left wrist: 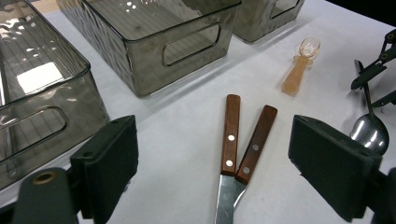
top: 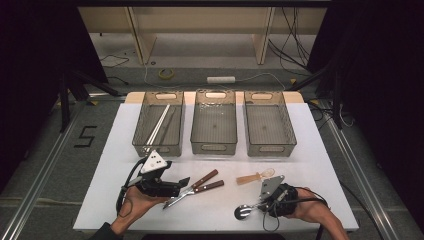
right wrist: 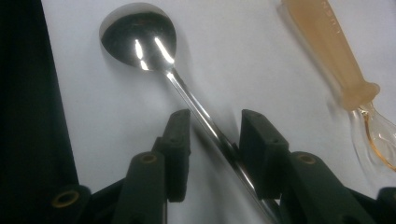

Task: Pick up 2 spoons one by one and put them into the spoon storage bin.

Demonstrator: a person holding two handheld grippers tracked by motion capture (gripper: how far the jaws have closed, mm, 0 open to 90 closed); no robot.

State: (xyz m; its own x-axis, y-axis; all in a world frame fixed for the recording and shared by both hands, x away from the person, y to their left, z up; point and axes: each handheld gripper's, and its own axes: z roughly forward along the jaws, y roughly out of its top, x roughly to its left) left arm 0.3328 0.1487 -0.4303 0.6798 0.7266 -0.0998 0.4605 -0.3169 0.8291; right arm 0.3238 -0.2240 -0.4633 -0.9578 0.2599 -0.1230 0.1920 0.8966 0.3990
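Note:
A metal spoon (top: 243, 212) (right wrist: 137, 39) lies near the table's front edge, its bowl pointing left. My right gripper (top: 259, 204) (right wrist: 217, 135) is low over it, open, jaws straddling the thin handle with a gap on each side. Two wood-handled knives (top: 200, 184) (left wrist: 231, 135) lie side by side at the front centre. My left gripper (top: 182, 183) (left wrist: 219, 163) stands wide open, aimed along them, with their blades between the jaws and untouched. A clear amber plastic spoon (top: 255, 176) (left wrist: 299, 70) (right wrist: 336, 51) rests just behind the right gripper.
Three smoked clear bins stand in a row at the back of the white table (top: 310, 150): the left bin (top: 145, 145) holds pale chopsticks (top: 159, 125), while the middle bin (top: 215, 147) and right bin (top: 270, 149) look empty. A person's hands come in from the front edge.

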